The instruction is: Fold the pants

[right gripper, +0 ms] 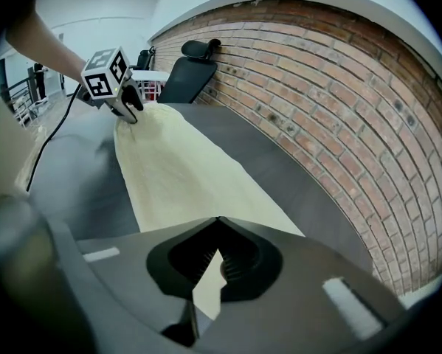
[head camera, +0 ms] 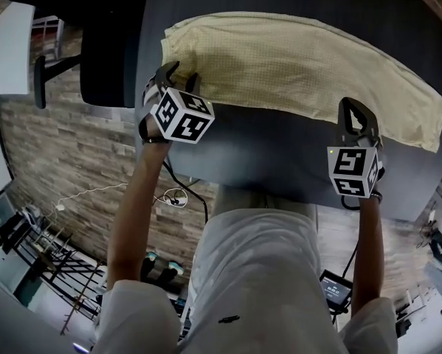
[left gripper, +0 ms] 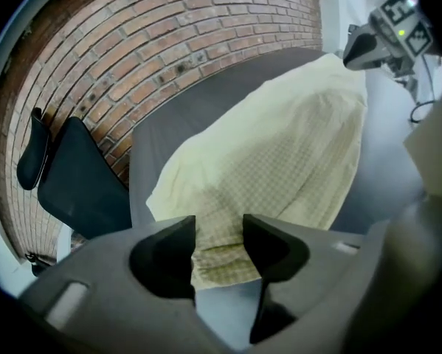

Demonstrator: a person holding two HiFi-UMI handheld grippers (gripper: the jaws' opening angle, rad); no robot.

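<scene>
On the table (head camera: 265, 150): the pants (head camera: 302, 65) lie flat as one long pale-yellow band toward the far side of the dark top. By the look of them they are already doubled lengthwise.
Long axis: it runs left to right across the person, with the right end lying a little nearer than the left.
Left gripper (head camera: 180, 76): it sits at the band's left end and points steeply down. Its jaws stand wide apart with the corner of the cloth lying loose between them, not squeezed.
Right gripper (head camera: 353, 109): it sits at the near edge, toward the right end. Its jaws are pressed together, and a sliver of yellow shows in the hollow behind the tips, so it appears to pinch that edge.
Cloth from the fingers: both grippers meet the pants from the near side. The fabric spreads away from them toward the far edge, and almost the whole length lies between the two.
Nearer hand: each gripper is at its own end, and neither is close to the middle.
Step in hand, as a judgement: the two ends are being secured so that one can be carried over to the other, across the long axis. The left jaws have to close on the corner first.
Risk: a lift with only the right side held would likely drag the band askew.
</scene>
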